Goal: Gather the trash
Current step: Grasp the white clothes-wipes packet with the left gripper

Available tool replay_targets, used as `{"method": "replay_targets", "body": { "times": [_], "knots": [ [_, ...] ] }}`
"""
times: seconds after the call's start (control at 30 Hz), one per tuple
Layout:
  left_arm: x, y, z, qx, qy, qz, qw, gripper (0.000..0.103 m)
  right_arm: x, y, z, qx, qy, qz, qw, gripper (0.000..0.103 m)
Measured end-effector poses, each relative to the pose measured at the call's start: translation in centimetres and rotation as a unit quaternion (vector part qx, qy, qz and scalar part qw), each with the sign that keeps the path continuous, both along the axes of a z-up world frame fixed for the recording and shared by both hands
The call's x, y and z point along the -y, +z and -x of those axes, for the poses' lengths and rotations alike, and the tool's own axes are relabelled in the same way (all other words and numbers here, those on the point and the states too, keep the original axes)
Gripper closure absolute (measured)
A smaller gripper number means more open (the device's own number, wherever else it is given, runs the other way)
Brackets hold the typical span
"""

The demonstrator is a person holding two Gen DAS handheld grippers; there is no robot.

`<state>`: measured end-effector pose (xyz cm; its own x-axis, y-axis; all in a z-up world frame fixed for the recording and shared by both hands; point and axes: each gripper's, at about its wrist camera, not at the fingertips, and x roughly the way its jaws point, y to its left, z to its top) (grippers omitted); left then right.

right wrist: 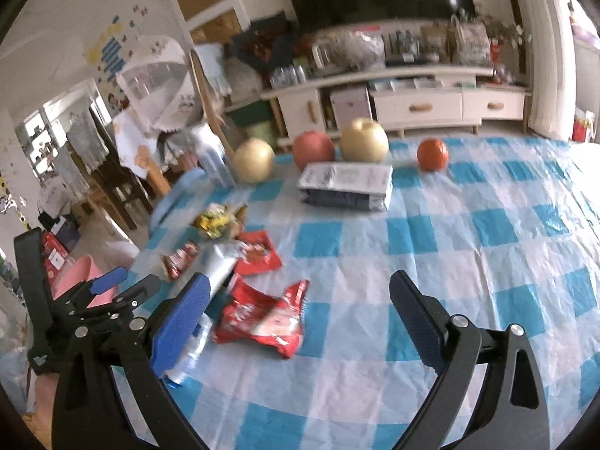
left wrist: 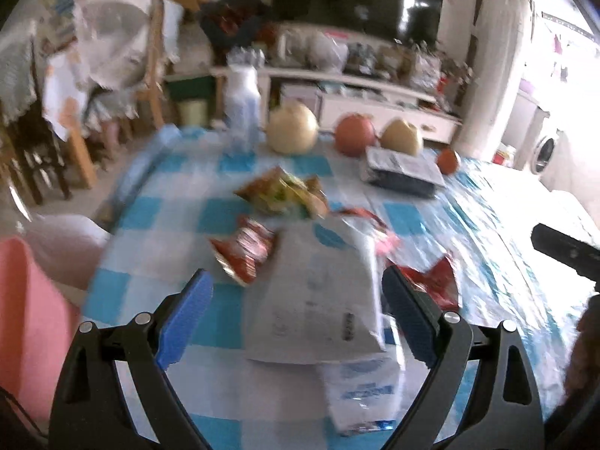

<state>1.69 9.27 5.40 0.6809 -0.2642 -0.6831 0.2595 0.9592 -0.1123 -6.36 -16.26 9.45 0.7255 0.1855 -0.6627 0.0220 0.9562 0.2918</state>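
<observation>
Both wrists low over tablecloth [right wrist: 431,247] (shared)

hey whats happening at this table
A person holds a gripper in each hand over a table with a blue-and-white checked cloth, clearing snack trash. The left gripper is open around a white plastic package, not clamped on it. The right gripper is open and empty, hovering beside a crumpled red wrapper. More wrappers lie nearby. Fruit and a grey packet sit farther back, and a pink bin stands at the table's left edge.
</observation>
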Motion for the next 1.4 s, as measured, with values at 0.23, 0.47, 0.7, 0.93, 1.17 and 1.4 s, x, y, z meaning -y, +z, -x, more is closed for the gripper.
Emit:
{"method": "replay_targets", "body": {
  "times": [0.23, 0.47, 0.7, 0.93, 1.17, 1.4],
  "knots": [
    [0.8, -2.4, -2.1, -0.073, -0.008, 0.049, 0.996, 0.011, -1.4, -2.4, -1.2, -0.048, 0.045, 0.013, 0.998, 0.008],
    [2.0, -3.6, -3.6, -0.092, -0.002, 0.03, 0.9953, 0.01, -2.6, -3.7, -1.6, -0.073, 0.076, 0.005, 0.994, 0.008],
    [2.1, -4.5, -4.7, -0.107, 0.003, 0.029, 0.9938, 0.011, -2.4, -4.7, -2.3, -0.091, 0.08, -0.015, 0.993, 0.008],
    [2.6, -4.6, -5.1, -0.097, 0.003, 0.022, 0.995, 0.015, -2.4, -5.4, -2.9, -0.103, 0.083, -0.026, 0.991, 0.008],
    [2.8, -4.5, -5.0, -0.091, 0.005, 0.022, 0.9956, 0.023, -2.3, -5.8, -3.5, -0.11, 0.085, -0.038, 0.99, 0.008],
    [2.7, -4.5, -4.9, -0.089, 0.006, 0.027, 0.9957, 0.026, -3.1, -6.1, -4.1, -0.115, 0.094, -0.028, 0.988, 0.008]
  ]
}}
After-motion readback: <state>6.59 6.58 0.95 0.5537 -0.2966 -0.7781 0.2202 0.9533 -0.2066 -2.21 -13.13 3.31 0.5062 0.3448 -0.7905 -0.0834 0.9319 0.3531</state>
